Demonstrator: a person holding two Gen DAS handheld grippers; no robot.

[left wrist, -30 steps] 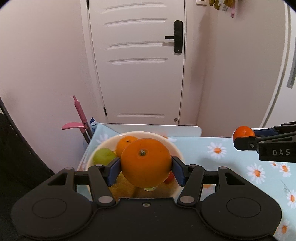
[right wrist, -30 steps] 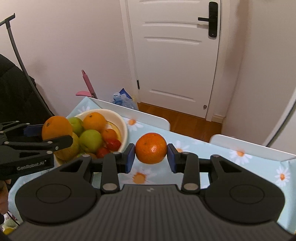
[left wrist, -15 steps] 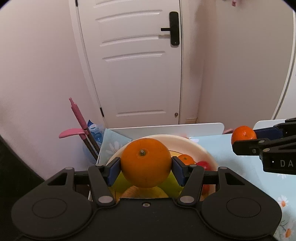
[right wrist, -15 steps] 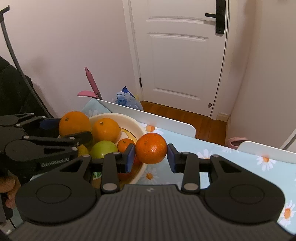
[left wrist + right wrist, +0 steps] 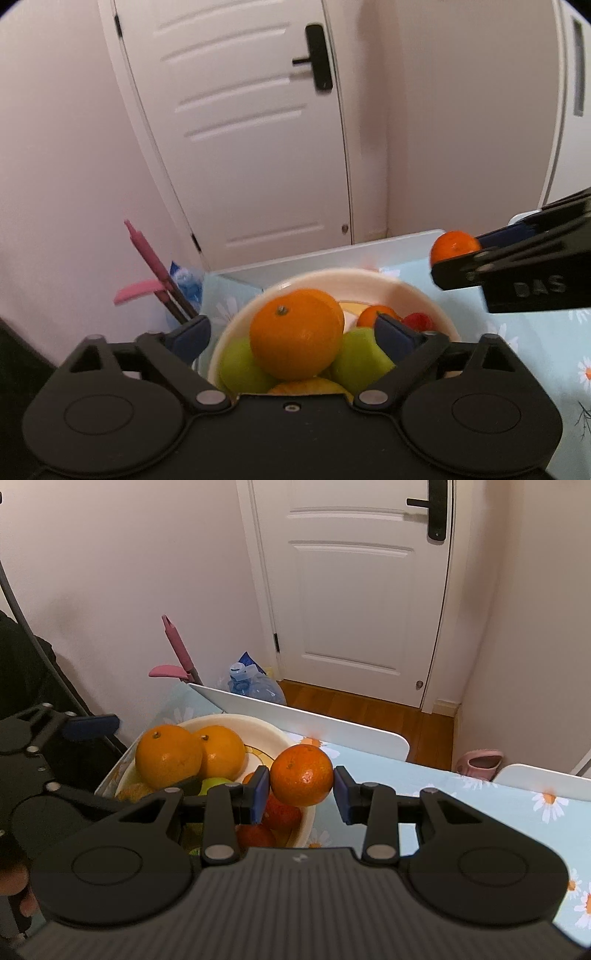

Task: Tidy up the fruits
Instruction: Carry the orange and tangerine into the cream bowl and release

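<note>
Over the bowl [image 5: 424,295], left gripper [image 5: 291,336] jaws are opening, pads clear of the big orange [image 5: 295,339], set on green apples for release; at two o'clock, right gripper [image 5: 301,788] clamps a mandarin [image 5: 302,775], waiting

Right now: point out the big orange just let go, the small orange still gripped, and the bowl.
big orange [image 5: 295,334], left wrist view, middle of its peel, below the stem.
small orange [image 5: 301,775], right wrist view, centre of its front face.
bowl [image 5: 399,286], left wrist view, bare far rim.
</note>
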